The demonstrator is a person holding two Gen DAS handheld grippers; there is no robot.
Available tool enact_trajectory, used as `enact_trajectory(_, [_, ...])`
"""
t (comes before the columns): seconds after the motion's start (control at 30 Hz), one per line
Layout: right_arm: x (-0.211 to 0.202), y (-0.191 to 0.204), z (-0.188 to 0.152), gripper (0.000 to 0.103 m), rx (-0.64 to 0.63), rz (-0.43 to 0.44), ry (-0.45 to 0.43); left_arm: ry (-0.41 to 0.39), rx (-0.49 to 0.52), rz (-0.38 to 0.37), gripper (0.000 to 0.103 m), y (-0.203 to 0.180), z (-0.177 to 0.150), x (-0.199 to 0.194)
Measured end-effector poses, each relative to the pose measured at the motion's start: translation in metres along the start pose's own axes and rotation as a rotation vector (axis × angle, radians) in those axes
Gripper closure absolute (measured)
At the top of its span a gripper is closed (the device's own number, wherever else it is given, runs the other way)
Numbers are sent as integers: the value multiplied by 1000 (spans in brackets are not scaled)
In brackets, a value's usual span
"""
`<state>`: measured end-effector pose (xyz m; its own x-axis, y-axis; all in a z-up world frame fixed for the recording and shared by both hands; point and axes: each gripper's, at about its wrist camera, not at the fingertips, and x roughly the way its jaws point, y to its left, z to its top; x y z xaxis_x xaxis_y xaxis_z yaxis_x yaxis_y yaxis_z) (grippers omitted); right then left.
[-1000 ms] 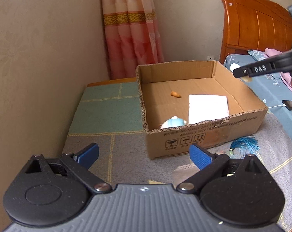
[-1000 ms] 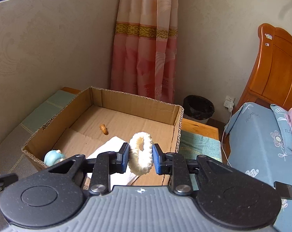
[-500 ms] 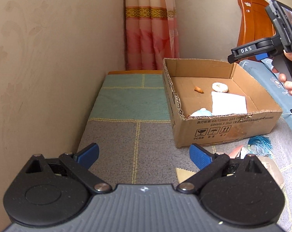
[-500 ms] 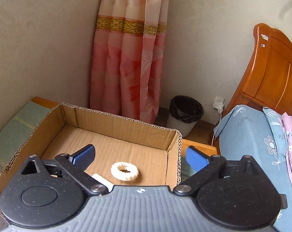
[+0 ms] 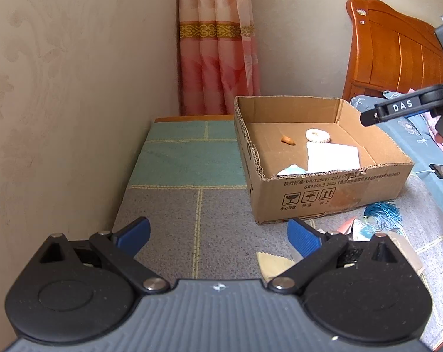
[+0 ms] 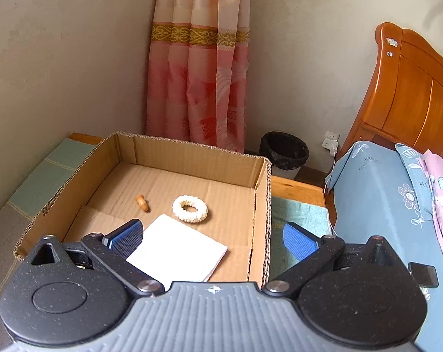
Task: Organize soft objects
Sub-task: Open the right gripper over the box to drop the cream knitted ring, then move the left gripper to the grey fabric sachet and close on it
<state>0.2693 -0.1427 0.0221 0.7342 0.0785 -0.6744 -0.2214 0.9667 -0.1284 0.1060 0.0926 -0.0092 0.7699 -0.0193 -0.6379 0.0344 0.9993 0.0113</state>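
While the curtain [image 6: 198, 67] hangs behind, a bin [image 6: 283, 152] stands beside the cardboard box [image 6: 262, 205].

"DAS" on right claw [image 5: 403, 106], "GB/T29601 2013" on cardboard box [image 5: 333, 187], "FLOWERS" on blue pillow [image 6: 371, 164]

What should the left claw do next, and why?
Probably reach right for the blue tassel beside the cardboard box. The white fluffy ring already lies inside, both claws are open and empty, and the left claw is nearest the leftover items.

One box [image 6: 259, 205]; one ring [image 6: 190, 209]; one white sheet [image 6: 177, 250].
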Motion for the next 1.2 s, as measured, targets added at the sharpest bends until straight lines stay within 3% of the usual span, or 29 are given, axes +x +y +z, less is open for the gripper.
enact_trajectory(0.27, [-26,8,-46,0,53,12,19,17,8,-17,3,-6,-12,-5])
enact_trajectory(0.73, [-51,20,-129,0,134,56,178,50,32,-52,3,-17,-30,-8])
enact_trajectory(1.2, [-16,15,-137,0,151,44,296,79,66,-83,3,-35,-30,-1])
